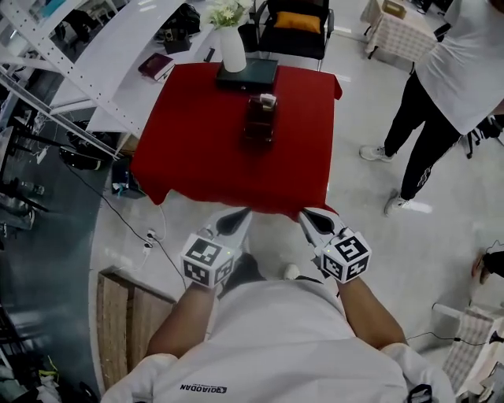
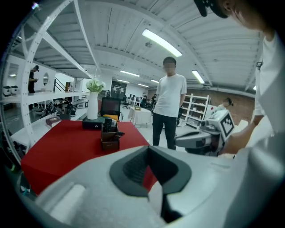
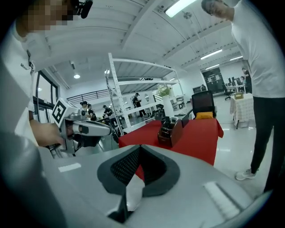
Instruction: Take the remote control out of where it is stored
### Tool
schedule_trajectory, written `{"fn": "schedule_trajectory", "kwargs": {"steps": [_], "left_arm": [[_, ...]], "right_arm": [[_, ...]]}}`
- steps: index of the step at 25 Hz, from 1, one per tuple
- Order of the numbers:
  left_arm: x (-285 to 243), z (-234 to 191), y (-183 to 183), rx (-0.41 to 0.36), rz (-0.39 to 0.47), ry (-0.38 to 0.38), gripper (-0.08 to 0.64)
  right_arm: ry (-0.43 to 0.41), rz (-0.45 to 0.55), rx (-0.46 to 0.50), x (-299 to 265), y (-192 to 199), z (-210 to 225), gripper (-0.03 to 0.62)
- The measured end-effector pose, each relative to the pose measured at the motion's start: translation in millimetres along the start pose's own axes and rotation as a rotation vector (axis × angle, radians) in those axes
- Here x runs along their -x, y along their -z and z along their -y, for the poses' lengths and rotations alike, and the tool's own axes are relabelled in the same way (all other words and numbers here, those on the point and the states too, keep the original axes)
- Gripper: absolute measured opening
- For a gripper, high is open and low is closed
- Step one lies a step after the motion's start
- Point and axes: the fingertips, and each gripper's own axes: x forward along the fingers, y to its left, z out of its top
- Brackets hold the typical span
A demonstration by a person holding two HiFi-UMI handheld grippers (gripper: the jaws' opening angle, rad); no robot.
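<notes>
- The left gripper [image 1: 238, 219] is just short of the near edge of the red table [image 1: 197, 149]. Its jaws are closed tip to tip, with nothing between them.
- The right gripper [image 1: 310, 219] is beside it, also just short of the table's near edge. Its jaws are pressed together and empty too.
- Both grippers point toward the table and are apart from everything on it.
- A dark brown holder [image 1: 259, 123] stands on the table, a little right of its middle.
- The remote control [image 2: 107, 124] stands upright inside this holder, its top rising above the rim. Another item stands in the holder next to it, but I cannot tell what it is.
- A flat black box [image 1: 249, 74] lies at the table's far edge, behind the holder.
- A white vase [image 1: 232, 49] with pale flowers stands on the left part of that box.
- A black chair [image 1: 298, 24] with an orange cushion stands just beyond the table's far edge.
- A dark red book [image 1: 155, 65] lies on a white counter off the table's far left corner.
- A person [image 1: 449, 71] in a white shirt and black trousers stands on the floor to the right of the table.
</notes>
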Motion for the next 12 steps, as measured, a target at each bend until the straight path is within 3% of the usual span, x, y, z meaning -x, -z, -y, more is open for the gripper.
{"fn": "schedule_trajectory", "kwargs": {"steps": [12], "left_arm": [[-36.0,-115.0,-26.5,-0.053,-0.053,0.118,0.002]], "right_arm": [[0.138,-0.091,0.04,-102.3,-28.1,26.2,0.006]]}}
